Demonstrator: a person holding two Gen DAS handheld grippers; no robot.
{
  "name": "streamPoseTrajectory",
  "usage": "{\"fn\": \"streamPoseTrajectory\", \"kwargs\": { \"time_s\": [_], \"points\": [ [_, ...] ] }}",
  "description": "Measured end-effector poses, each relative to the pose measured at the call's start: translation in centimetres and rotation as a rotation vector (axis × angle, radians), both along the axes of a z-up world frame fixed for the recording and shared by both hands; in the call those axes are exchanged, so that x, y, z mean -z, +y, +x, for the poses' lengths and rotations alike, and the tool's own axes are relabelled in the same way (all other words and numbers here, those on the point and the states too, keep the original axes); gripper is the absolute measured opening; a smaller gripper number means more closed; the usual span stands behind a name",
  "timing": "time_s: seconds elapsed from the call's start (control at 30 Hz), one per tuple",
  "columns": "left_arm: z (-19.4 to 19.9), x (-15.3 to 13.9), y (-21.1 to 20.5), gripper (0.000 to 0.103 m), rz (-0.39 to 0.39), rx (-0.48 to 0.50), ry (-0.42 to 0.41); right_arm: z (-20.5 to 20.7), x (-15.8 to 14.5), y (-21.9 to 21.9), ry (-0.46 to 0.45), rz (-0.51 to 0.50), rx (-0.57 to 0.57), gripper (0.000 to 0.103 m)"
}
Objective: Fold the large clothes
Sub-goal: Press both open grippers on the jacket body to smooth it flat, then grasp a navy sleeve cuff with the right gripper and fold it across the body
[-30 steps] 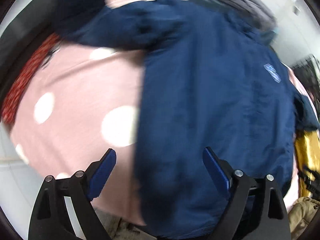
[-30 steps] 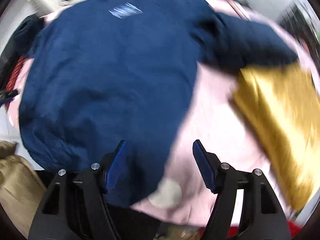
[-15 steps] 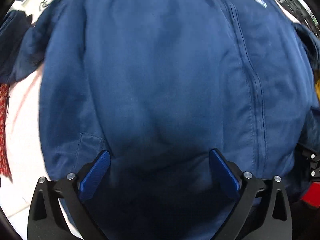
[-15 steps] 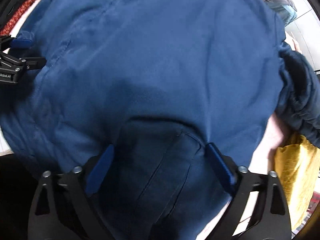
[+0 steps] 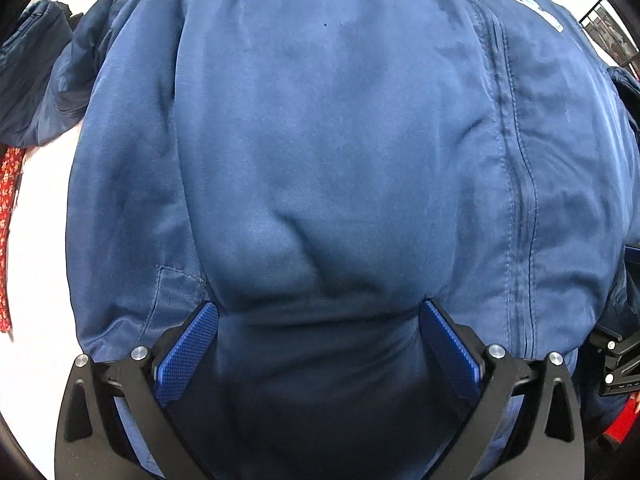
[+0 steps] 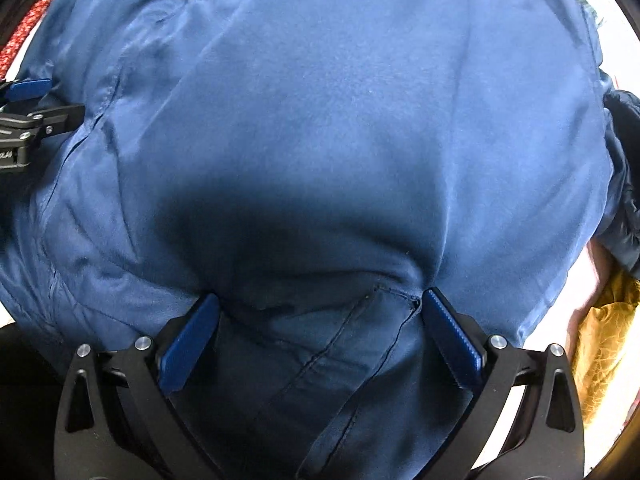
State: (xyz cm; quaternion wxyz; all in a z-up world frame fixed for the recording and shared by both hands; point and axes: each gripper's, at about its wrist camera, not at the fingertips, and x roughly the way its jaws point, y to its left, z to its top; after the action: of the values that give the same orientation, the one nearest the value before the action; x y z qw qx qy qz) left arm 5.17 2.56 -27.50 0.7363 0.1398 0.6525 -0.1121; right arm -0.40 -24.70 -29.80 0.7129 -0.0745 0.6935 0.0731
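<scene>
A large navy blue jacket (image 5: pixel 328 152) lies spread out and fills both views; its zipper seam (image 5: pixel 516 168) and a small chest logo (image 5: pixel 536 10) show in the left wrist view. My left gripper (image 5: pixel 318 312) is open, its blue pads pressed down on the jacket's lower edge, with fabric bulging between the jaws. My right gripper (image 6: pixel 318 304) is open, likewise low on the jacket (image 6: pixel 340 112), over a pocket seam (image 6: pixel 384 292). Each gripper shows at the edge of the other's view, the right one (image 5: pixel 616 344) and the left one (image 6: pixel 28 120).
A dark sleeve (image 5: pixel 36 80) lies at the left, with a red patterned cloth (image 5: pixel 8 208) beside it. A yellow garment (image 6: pixel 604 344) lies at the right on a pale surface (image 5: pixel 36 300). The second sleeve (image 6: pixel 624 184) bunches at the right.
Both grippers have come down and in from above the bed onto the jacket's lower edge. The jacket now fills both views and bulges between the open jaws.
</scene>
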Motion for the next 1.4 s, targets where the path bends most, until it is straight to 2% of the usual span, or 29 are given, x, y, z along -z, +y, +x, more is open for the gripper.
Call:
{"fn": "streamPoseTrajectory", "kwargs": {
  "time_s": [0.07,0.17,0.27,0.43,0.5,0.6,0.73,0.77,0.8,0.87,0.97,1.07,1.2,1.27,1.3,1.33,1.4],
  "points": [
    [-0.4,-0.1,0.0,0.099,0.001,0.000,-0.005,-0.8,-0.3,-0.5,-0.032,0.001,-0.003,0.099],
    [-0.9,-0.8,-0.1,0.098,0.008,0.001,0.007,-0.8,-0.7,-0.4,-0.030,-0.019,0.008,0.099],
    [-0.4,-1.4,-0.5,0.097,0.017,-0.014,0.034,-1.7,-2.1,1.4,-0.026,-0.042,0.019,0.098],
    [0.7,-2.9,-0.8,0.097,-0.043,-0.072,0.031,-1.2,-6.6,-0.3,-0.182,-0.076,0.074,0.098],
    [1.0,-3.5,-0.7,0.097,-0.055,-0.093,0.034,-0.8,-8.3,-2.3,-0.240,-0.155,0.109,0.098],
    [1.3,-4.6,-0.3,0.097,-0.074,-0.119,0.034,0.0,-9.8,-5.1,-0.272,-0.257,0.150,0.098],
    [0.9,-5.3,-0.4,0.097,-0.061,-0.107,0.039,0.7,-12.2,-8.4,-0.363,-0.383,0.165,0.098],
    [0.6,-5.3,-0.4,0.097,-0.054,-0.101,0.041,1.0,-12.2,-9.0,-0.365,-0.444,0.141,0.098],
    [0.4,-5.2,-0.2,0.097,-0.049,-0.097,0.045,1.4,-11.1,-8.6,-0.365,-0.475,0.123,0.098],
    [-0.6,-4.7,-0.3,0.097,-0.037,-0.094,0.052,1.6,-10.8,-9.9,-0.360,-0.532,0.076,0.098],
    [-1.2,-4.8,-0.1,0.097,-0.034,-0.103,0.057,2.5,-9.6,-10.8,-0.350,-0.531,0.045,0.098],
    [-1.9,-5.1,-0.1,0.097,-0.025,-0.109,0.051,3.3,-10.1,-12.3,-0.344,-0.552,0.035,0.096],
    [-3.7,-5.5,-0.9,0.097,-0.005,-0.113,0.047,5.5,-7.8,-13.5,-0.334,-0.565,0.025,0.094],
    [-4.7,-6.0,-1.7,0.097,0.005,-0.112,0.047,6.4,-6.6,-14.3,-0.329,-0.588,0.028,0.086],
    [-5.2,-6.2,-1.9,0.097,0.010,-0.112,0.045,6.7,-6.4,-14.8,-0.329,-0.591,0.038,0.078],
    [-5.8,-6.1,-2.6,0.097,0.013,-0.114,0.044,7.0,-6.5,-15.6,-0.326,-0.571,0.062,0.065],
    [-6.3,-6.8,-2.6,0.097,0.015,-0.116,0.048,7.3,-6.7,-17.1,-0.315,-0.491,0.129,0.051]
  ]
}}
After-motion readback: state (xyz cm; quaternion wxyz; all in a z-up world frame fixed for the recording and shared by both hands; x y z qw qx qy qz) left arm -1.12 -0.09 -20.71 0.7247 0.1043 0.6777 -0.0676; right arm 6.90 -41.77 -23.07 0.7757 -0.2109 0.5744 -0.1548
